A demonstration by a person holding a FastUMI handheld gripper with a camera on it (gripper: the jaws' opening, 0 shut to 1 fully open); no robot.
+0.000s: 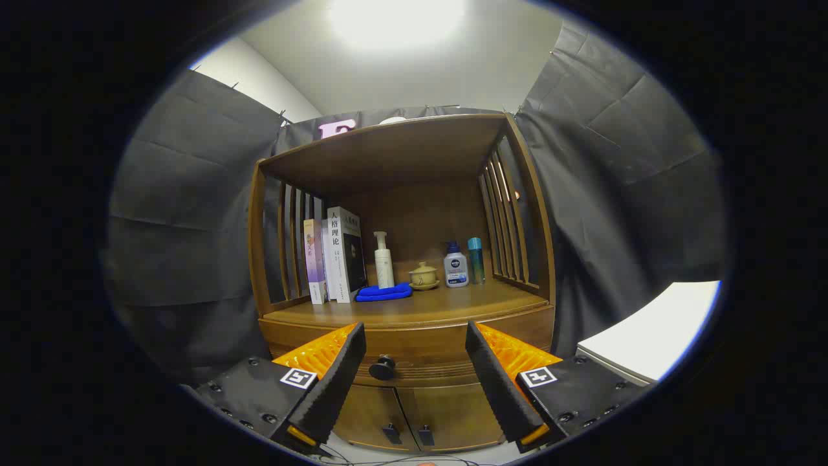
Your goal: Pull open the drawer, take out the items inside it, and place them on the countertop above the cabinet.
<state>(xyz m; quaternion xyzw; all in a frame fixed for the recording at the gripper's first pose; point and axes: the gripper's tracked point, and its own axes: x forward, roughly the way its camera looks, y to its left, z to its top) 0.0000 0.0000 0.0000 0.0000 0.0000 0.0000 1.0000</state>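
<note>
The tool [414,362] is held released, its fingers [336,382] spread wide and gripping nothing, aimed at the front of a wooden cabinet [404,336]. The drawer [427,346] is seen shut, just ahead of the fingers, its dark round knob [382,367] lying between them, nearer the left one and untouched. Below the drawer, two small doors [414,417] are noted. On the tabletop [453,304] above the drawer, under a slatted wooden hutch, are ranged: upright books [333,255] at the left, a folded blue cloth [384,292], a white pump bottle [383,260] behind it, a small lidded cup on a saucer [424,276], a white bottle with a blue cap [455,265], and a slim teal bottle [476,260]. A pale surface [653,333], possibly another table, is glimpsed at the right.
</note>
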